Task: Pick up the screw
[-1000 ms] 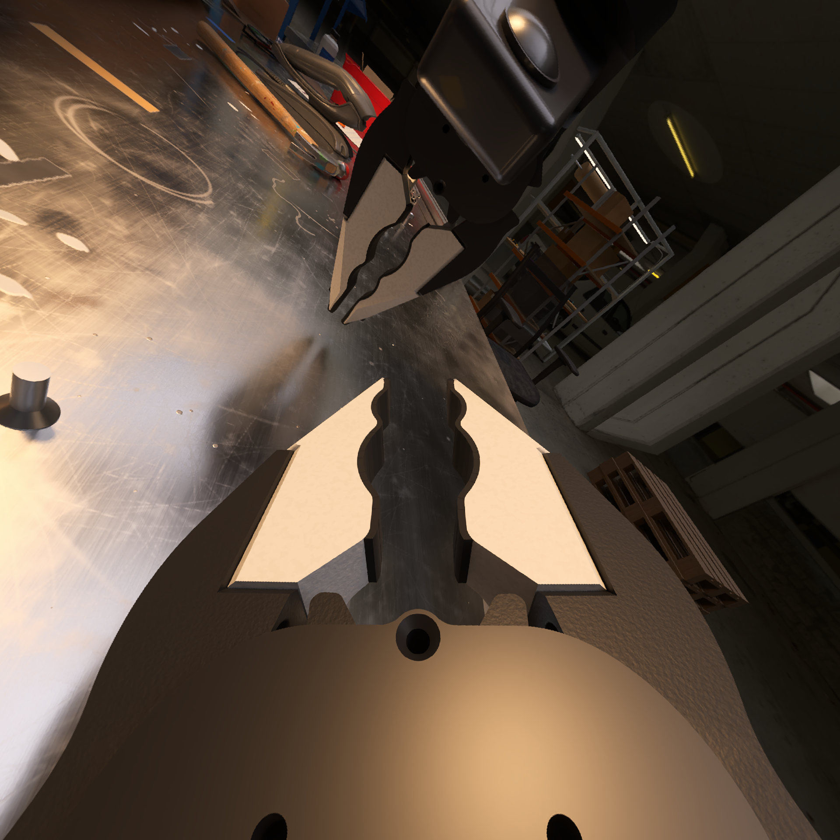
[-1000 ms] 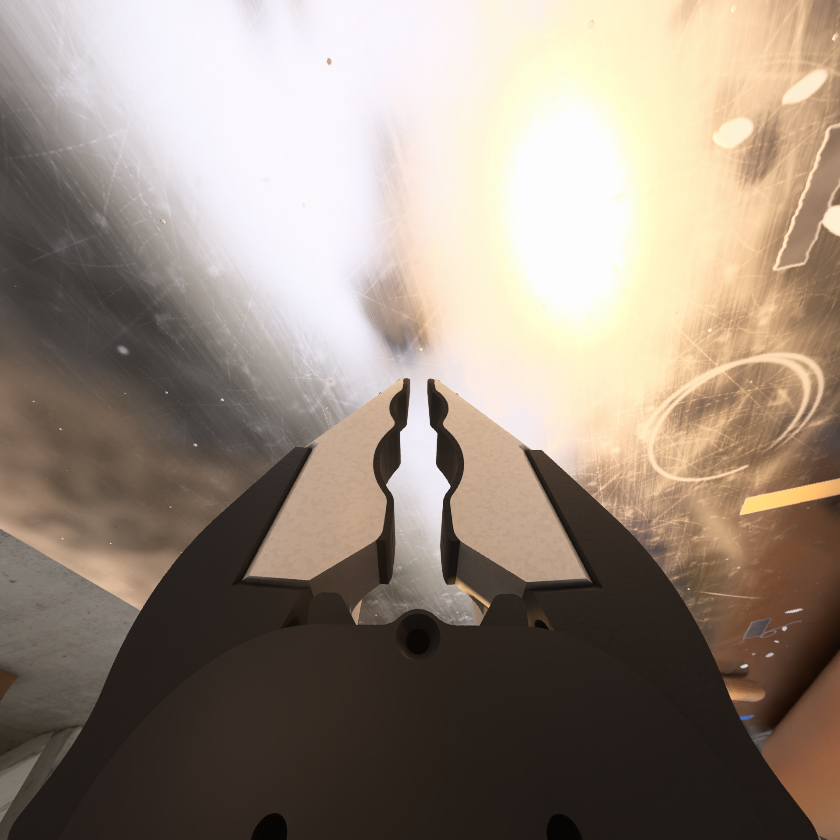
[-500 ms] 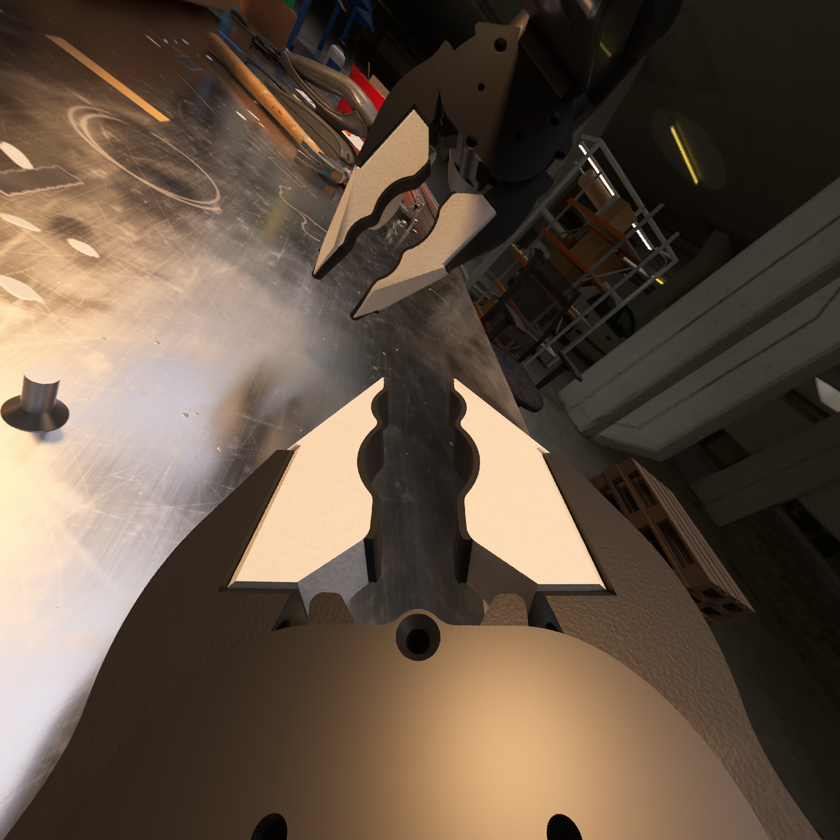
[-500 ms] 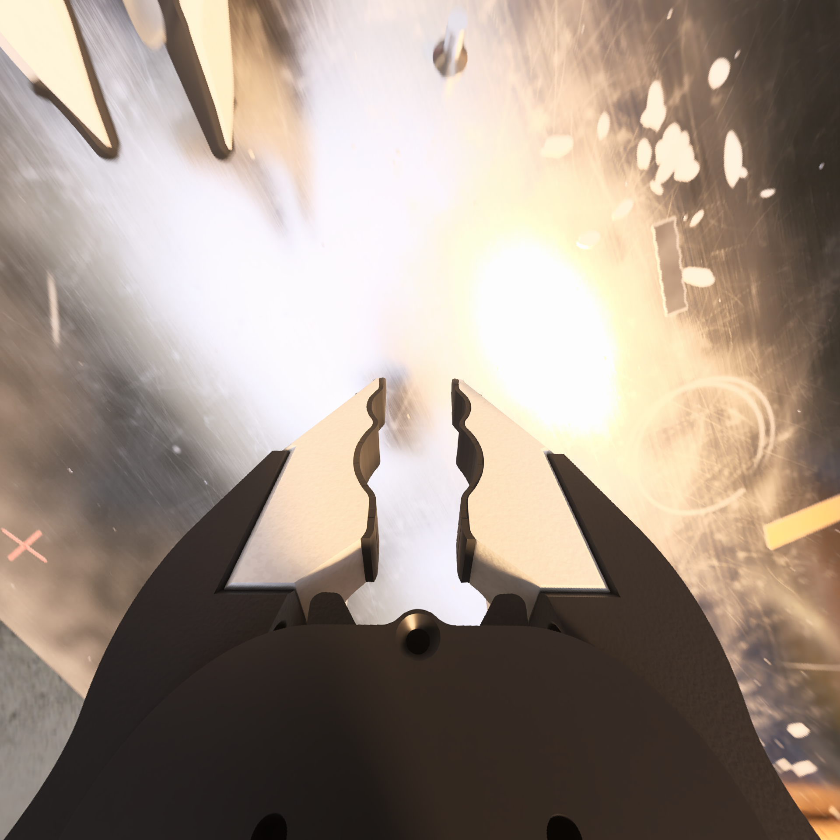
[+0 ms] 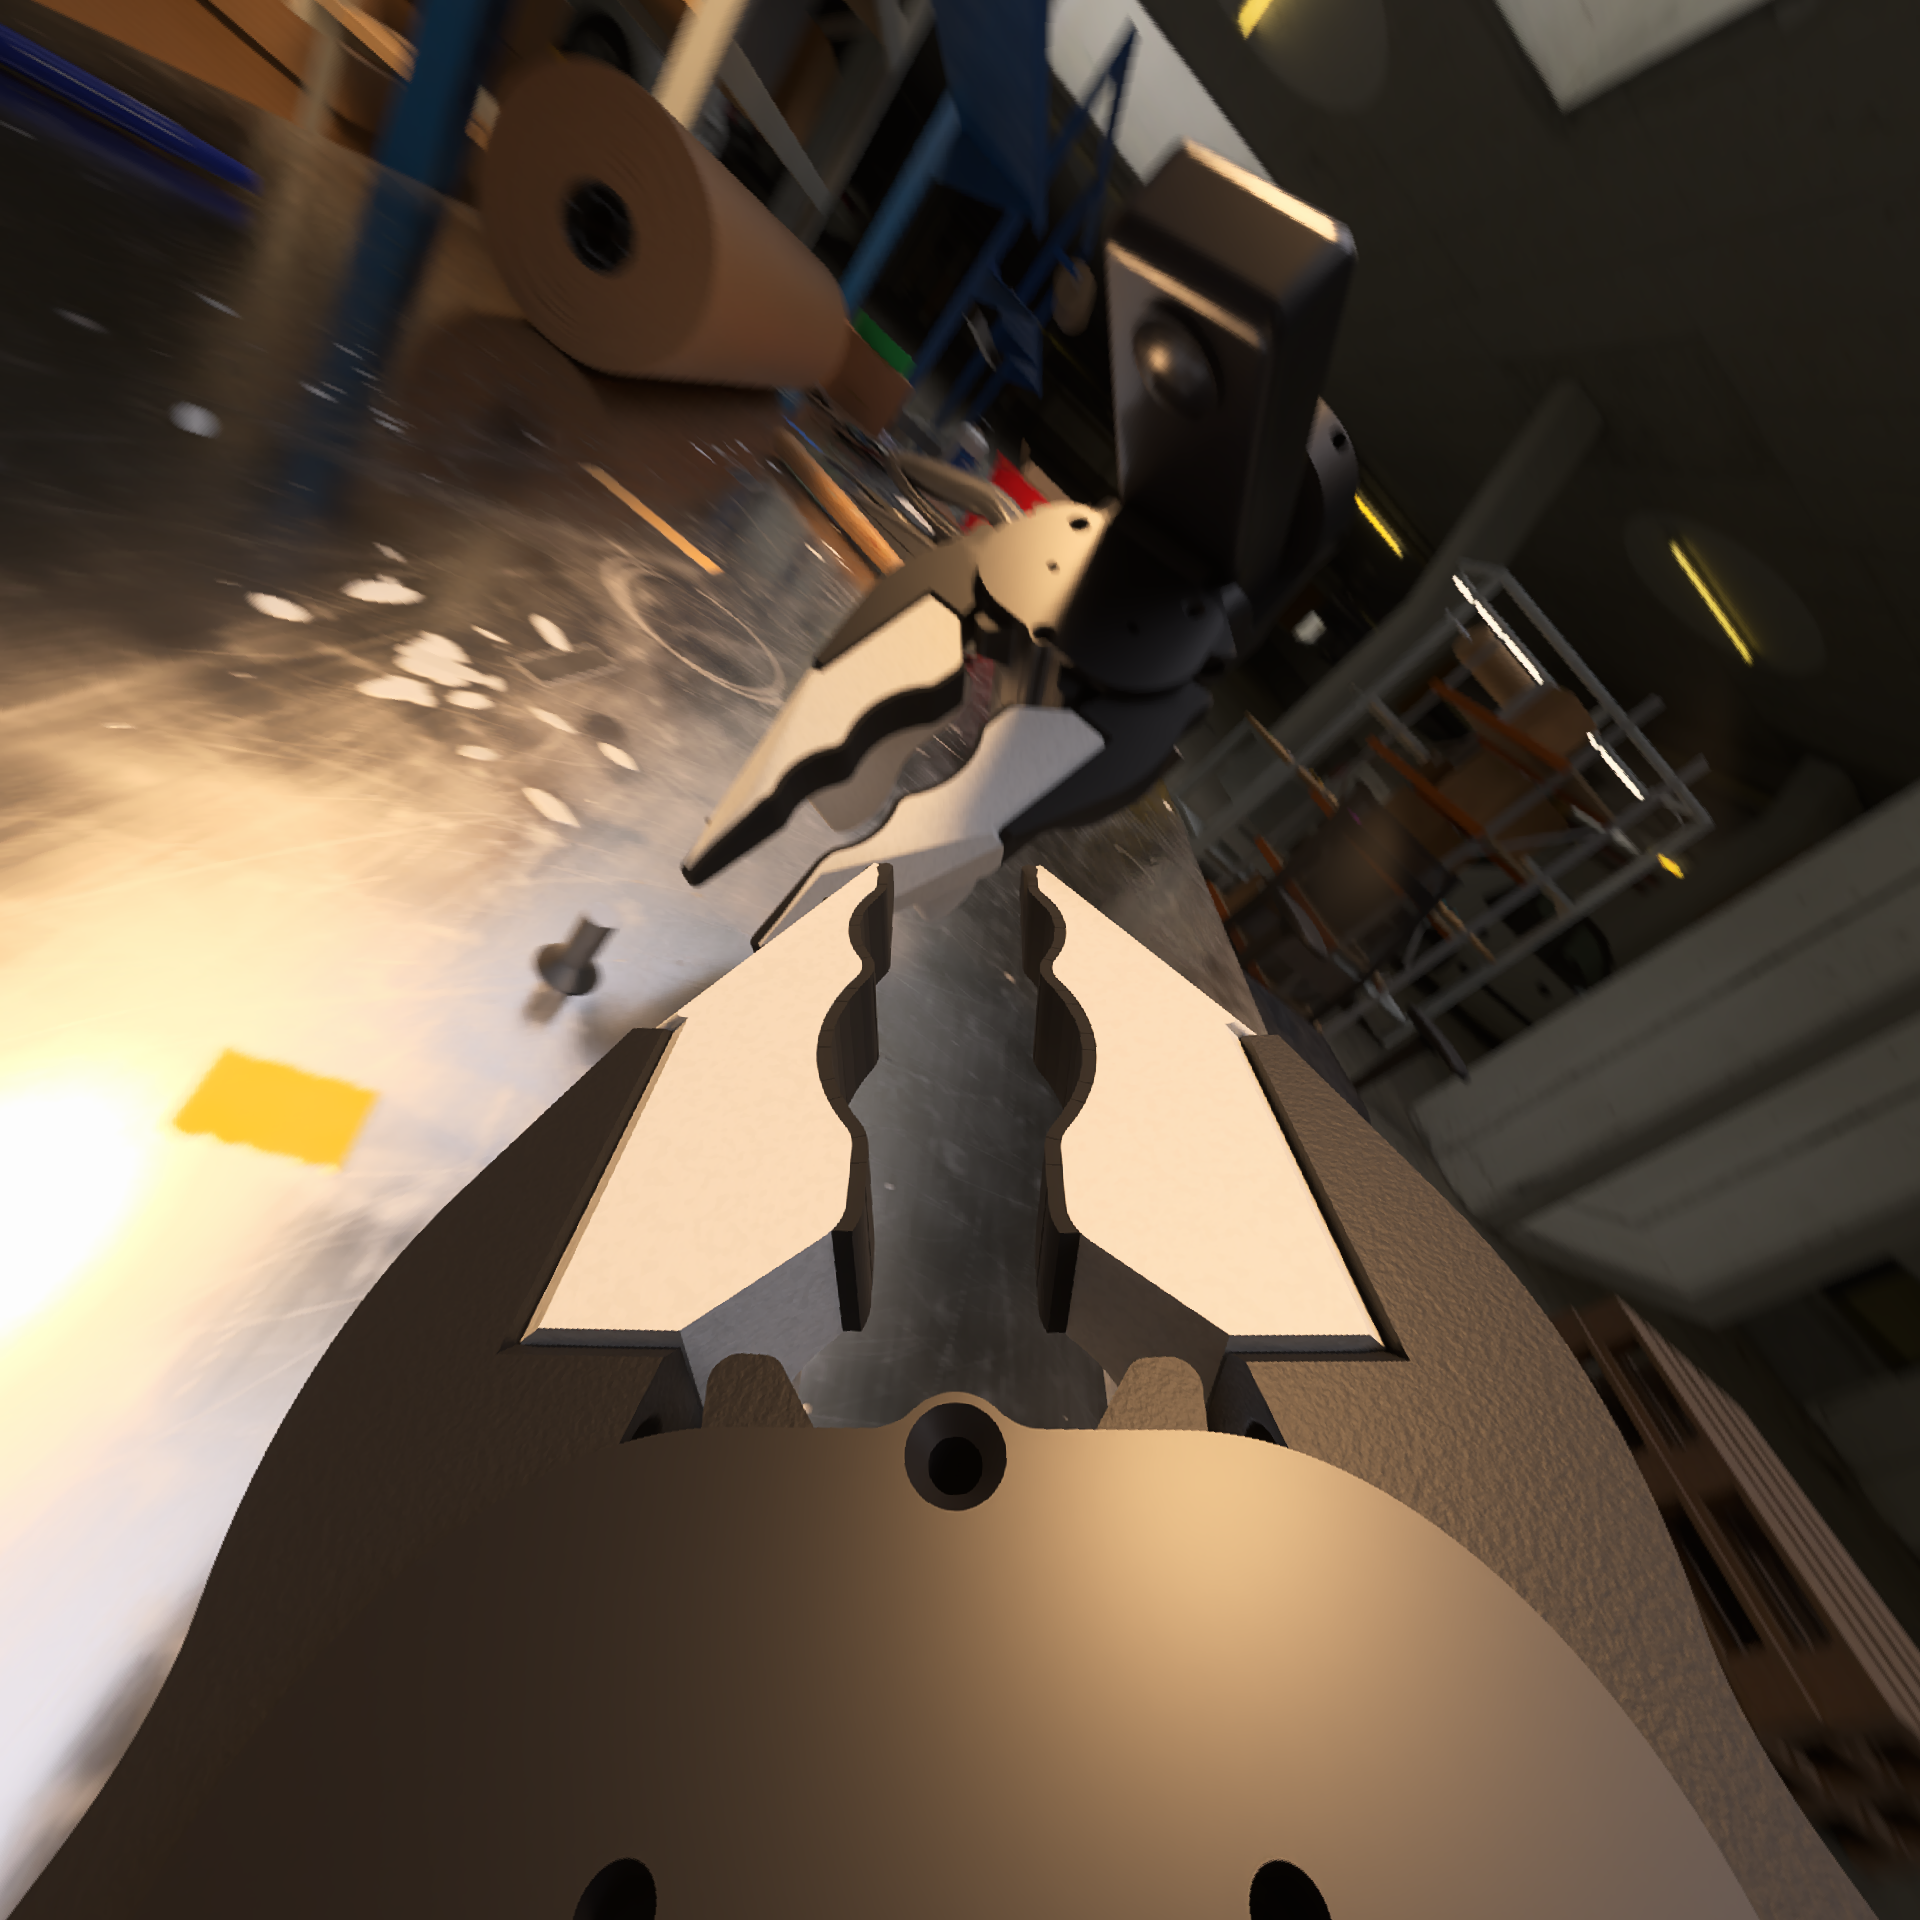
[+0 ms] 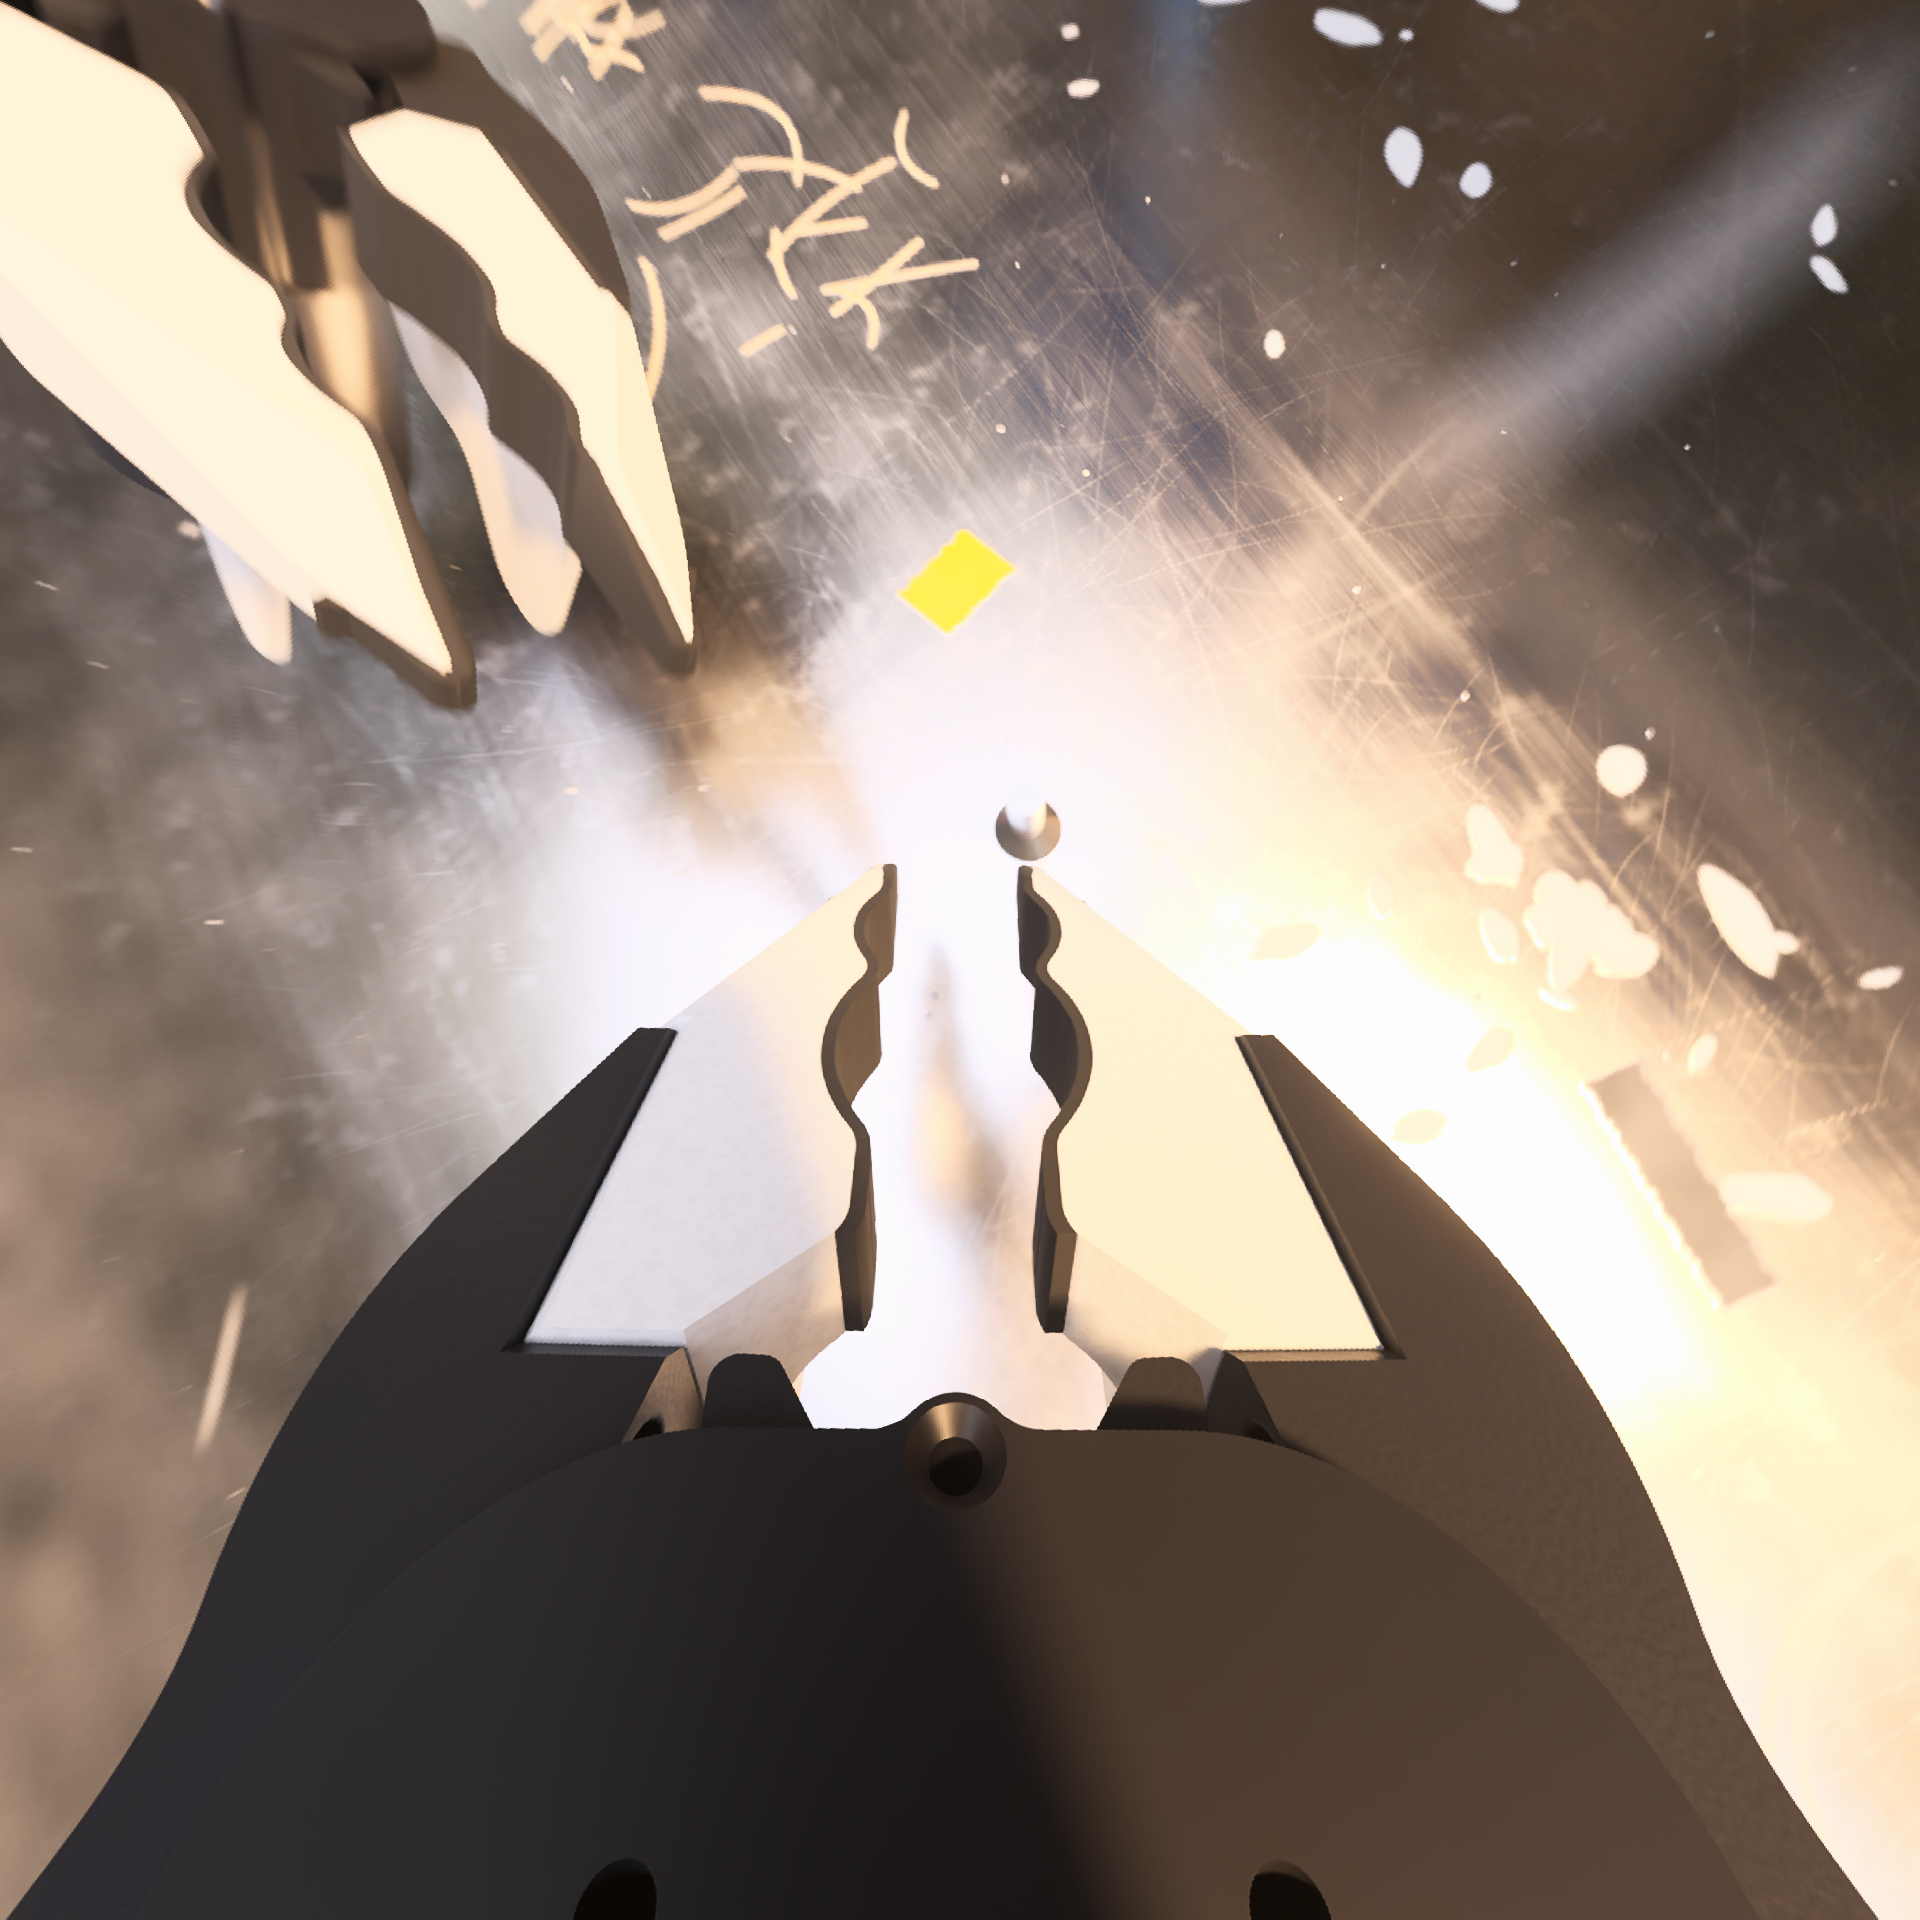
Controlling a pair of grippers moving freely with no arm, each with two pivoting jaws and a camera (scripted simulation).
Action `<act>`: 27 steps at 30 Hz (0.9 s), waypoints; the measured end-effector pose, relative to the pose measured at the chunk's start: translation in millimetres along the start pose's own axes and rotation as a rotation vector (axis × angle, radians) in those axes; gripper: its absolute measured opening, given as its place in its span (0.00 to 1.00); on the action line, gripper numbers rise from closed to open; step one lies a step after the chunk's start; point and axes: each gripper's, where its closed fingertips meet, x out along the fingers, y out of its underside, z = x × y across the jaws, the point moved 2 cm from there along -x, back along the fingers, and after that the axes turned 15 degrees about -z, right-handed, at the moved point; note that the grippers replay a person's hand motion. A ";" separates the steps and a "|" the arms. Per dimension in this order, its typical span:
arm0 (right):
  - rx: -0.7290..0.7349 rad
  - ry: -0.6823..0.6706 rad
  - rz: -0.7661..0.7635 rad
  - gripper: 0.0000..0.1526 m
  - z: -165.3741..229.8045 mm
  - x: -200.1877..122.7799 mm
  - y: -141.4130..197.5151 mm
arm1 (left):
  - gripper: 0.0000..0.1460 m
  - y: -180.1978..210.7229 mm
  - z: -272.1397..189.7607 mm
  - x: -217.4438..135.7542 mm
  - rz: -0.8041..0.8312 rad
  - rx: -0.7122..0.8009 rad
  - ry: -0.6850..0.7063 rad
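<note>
Left wrist view. My left gripper [image 5: 956, 883] has its fingers spread, nothing between them, only scratched metal table [image 5: 312, 831] showing through the gap. The screw [image 5: 571, 961] stands head-down on the table, shank up, left of and just beyond my left fingertip, not touching it. A yellow patch [image 5: 275, 1122] lies on the table nearer than the screw and further left. My right gripper [image 5: 821, 862] hangs ahead, tips pointing down toward the table, fingers parted, empty. Beyond: a brown paper roll [image 5: 644, 239], blue racking, a white wire cage; no writing legible here.

Right wrist view. My right gripper [image 6: 956, 883] is spread, empty, looking steeply down at the table [image 6: 1351, 416]. The screw [image 6: 1027, 828] sits just past my right fingertip, slightly off the gap's centreline, apart from both tips. Yellow patch [image 6: 956, 582] lies beyond it. Left gripper [image 6: 566, 655] enters top left, fingers apart. Pale scrawled marks [image 6: 810, 229] on the table; I cannot tell whether they are writing.
</note>
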 end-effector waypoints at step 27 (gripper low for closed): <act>0.202 -0.050 -0.362 0.05 8.8 -11.7 -51.4 | 0.17 -35.5 23.0 -22.6 -0.258 -0.033 -0.075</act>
